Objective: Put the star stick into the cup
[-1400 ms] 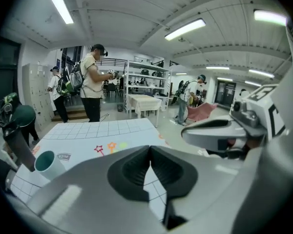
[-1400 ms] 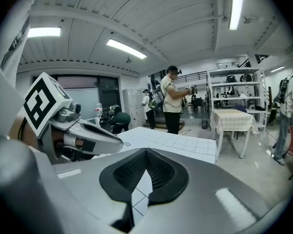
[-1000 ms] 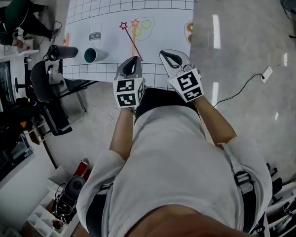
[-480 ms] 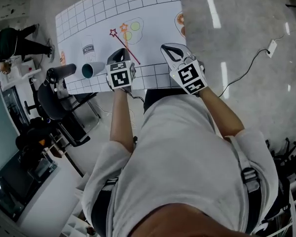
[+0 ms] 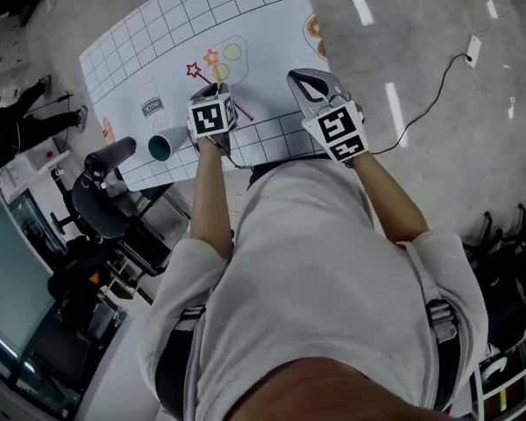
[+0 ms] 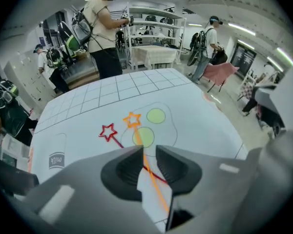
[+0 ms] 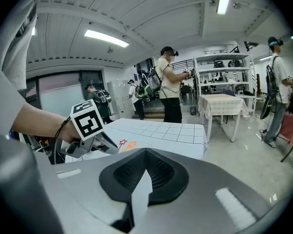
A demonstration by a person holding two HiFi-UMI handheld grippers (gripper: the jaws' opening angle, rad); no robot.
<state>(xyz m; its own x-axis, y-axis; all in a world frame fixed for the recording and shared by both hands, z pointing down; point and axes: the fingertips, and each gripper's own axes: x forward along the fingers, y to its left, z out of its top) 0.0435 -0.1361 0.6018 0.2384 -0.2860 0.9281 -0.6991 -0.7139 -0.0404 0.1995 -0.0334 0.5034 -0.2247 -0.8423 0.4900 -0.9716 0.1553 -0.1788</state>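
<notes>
Now left gripper (image 6: 147,150) is pointing down over orange star stick (image 6: 149,173), which is crossing red star stick (image 6: 108,131) on bench (image 5: 272,24). Fingers are just opening, narrow gap straddling orange shaft for pinch, not yet pressing. Right gripper (image 7: 145,151) is idling at right, fingers closed, empty. Cup (image 5: 164,144) is lying sideways, near left.

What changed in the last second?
The left hand-held gripper came forward and down over the table; its jaws have just been opening and now straddle the orange star stick and red star stick, gripping neither. The right hand-held gripper stays shut, the cup still lies on its side.
</notes>
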